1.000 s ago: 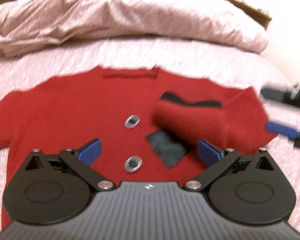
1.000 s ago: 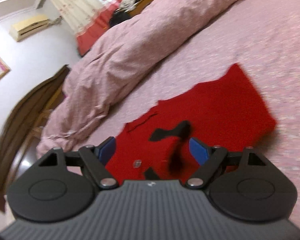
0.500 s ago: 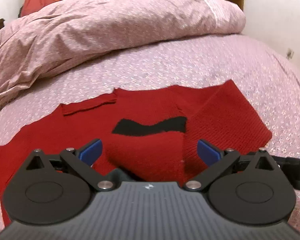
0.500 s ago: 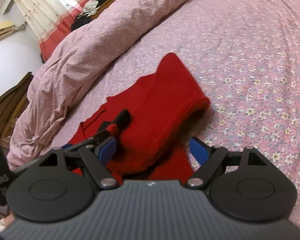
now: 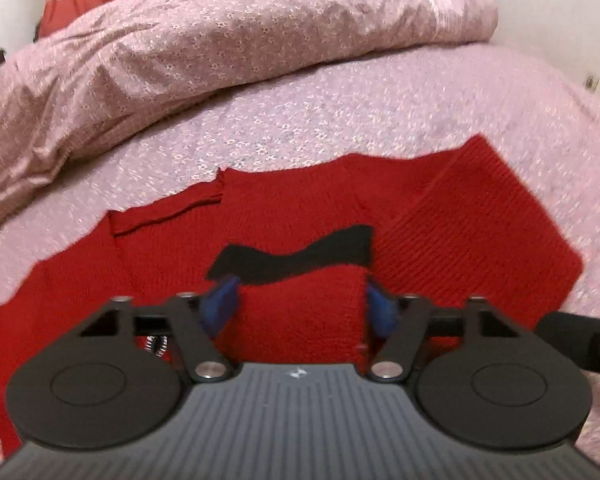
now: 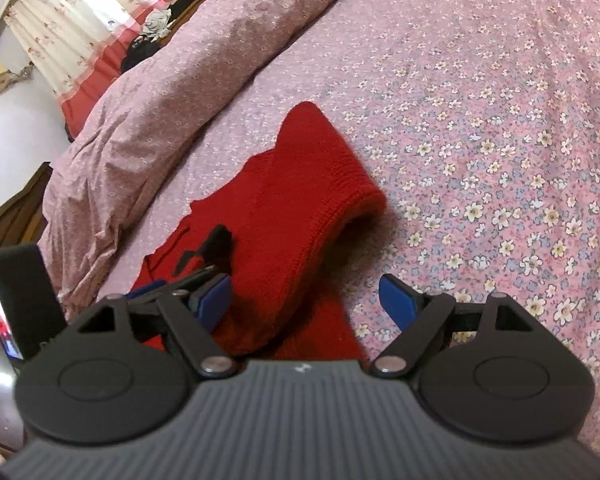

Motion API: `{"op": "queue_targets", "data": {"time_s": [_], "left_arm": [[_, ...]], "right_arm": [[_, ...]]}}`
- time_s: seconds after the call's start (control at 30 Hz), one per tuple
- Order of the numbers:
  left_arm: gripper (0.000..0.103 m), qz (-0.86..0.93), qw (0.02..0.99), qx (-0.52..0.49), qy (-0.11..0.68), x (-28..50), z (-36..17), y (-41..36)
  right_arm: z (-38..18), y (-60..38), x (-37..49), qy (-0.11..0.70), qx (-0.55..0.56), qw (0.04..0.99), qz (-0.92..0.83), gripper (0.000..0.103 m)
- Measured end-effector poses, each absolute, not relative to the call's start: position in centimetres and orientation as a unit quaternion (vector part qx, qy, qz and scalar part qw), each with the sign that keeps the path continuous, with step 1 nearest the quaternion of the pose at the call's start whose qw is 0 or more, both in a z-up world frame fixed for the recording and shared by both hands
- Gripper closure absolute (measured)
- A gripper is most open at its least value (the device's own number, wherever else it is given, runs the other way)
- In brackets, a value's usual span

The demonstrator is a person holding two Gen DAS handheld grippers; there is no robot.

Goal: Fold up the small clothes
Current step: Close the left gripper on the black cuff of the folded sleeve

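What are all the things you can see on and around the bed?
sweater: one, red with a black stripe, spread on the bed, one sleeve folded in
bedsheet: one, pink with flowers, under the sweater
quilt: one, pink, bunched behind the sweater
curtain: one, cream and red, far back
left tongs: one, black with blue pads, just been closing, folded sleeve between them
right tongs: one, black with blue pads, open above the sweater's edge

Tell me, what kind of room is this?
Most likely a bedroom. A bed with a flowered pink sheet fills the view, a bunched-up pink duvet lies along it, and curtains hang behind. A red sweater lies on the sheet.
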State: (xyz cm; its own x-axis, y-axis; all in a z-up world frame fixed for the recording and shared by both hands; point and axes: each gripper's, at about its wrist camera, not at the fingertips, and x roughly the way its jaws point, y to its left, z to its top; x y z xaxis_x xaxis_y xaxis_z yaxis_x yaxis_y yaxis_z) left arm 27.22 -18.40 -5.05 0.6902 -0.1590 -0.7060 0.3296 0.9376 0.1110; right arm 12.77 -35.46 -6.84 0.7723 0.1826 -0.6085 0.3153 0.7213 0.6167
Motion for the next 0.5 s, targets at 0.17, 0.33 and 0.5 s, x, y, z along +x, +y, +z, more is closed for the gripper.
{"op": "queue_targets", "data": {"time_s": [0.17,0.33,0.5], "left_arm": [[0.074,-0.155,0.917,0.072,0.361,26.9,-4.3,-16.8],[0.087,-0.144,0.929,0.029,0.341,26.5,-2.6,-14.4],[0.088,-0.116,0.945,-0.017,0.305,26.5,0.2,-10.0]], "right_arm": [[-6.8,-35.3,13.1,0.337,0.371,0.865,-0.034,0.02],[-6.6,-34.6,13.5,0.34,0.367,0.865,-0.028,0.02],[-6.1,-34.0,13.9,0.338,0.359,0.87,-0.02,0.02]]}}
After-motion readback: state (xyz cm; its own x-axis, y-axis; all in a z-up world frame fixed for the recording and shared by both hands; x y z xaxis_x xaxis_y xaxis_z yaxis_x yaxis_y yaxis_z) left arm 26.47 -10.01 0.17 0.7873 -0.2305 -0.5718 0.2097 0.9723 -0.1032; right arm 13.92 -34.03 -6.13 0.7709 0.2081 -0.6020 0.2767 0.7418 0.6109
